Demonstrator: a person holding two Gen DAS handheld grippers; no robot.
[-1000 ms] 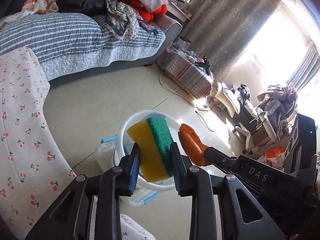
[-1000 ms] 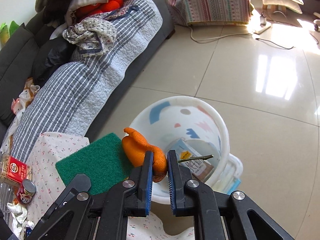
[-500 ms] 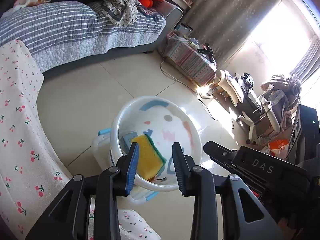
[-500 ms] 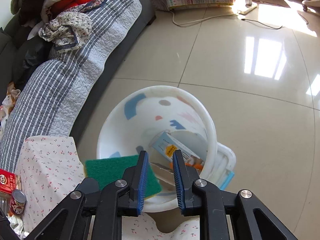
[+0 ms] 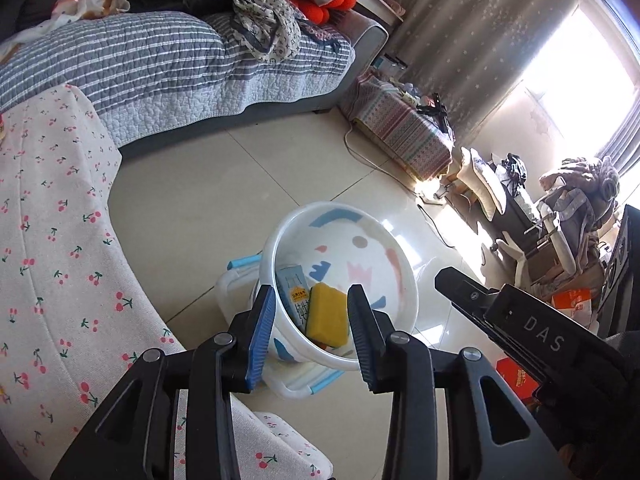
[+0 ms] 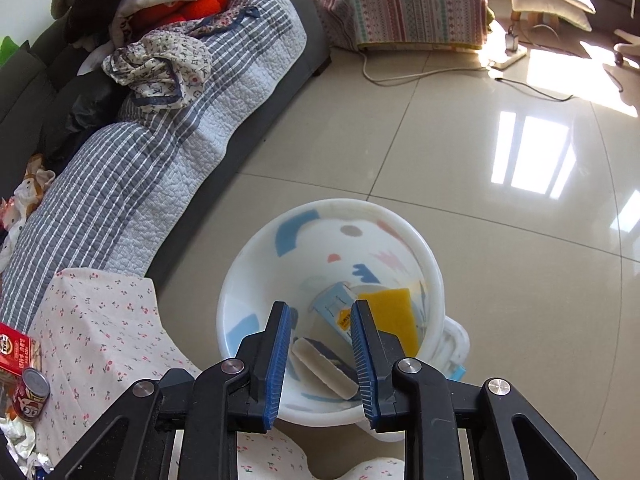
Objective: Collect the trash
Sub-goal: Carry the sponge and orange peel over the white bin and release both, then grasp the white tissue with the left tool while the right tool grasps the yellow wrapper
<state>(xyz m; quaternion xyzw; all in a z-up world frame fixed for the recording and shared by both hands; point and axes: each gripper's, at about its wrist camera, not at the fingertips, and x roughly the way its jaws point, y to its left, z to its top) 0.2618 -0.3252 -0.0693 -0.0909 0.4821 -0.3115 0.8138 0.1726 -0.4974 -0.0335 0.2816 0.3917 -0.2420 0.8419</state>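
Observation:
A white bin [image 5: 340, 216] [image 6: 332, 208] with coloured shapes stands on the tiled floor beside the table. Inside lie a yellow sponge [image 5: 327, 314] [image 6: 390, 314], a light blue carton [image 5: 295, 294] [image 6: 334, 308] and a dark flat piece with a white edge [image 6: 324, 366]. My left gripper [image 5: 311, 330] is open and empty above the bin's near rim. My right gripper [image 6: 320, 354] is open and empty over the bin; its body shows in the left wrist view [image 5: 520, 320]. A red can [image 6: 30, 394], a red box [image 6: 14, 350] and crumpled paper [image 6: 16, 440] lie on the table at left.
The table has a cherry-print cloth [image 5: 48, 240] [image 6: 100, 340]. A sofa with a striped quilt [image 5: 160, 64] [image 6: 132, 168] and piled clothes stands behind. A low bench with patterned cover [image 5: 404, 136] [image 6: 404, 12], a floor cable [image 6: 420, 74] and cluttered furniture [image 5: 560, 216] are further off.
Both grippers opened. The sponge left my left gripper and the orange peel left my right gripper; both dropped into the bin. The sponge now lies inside.

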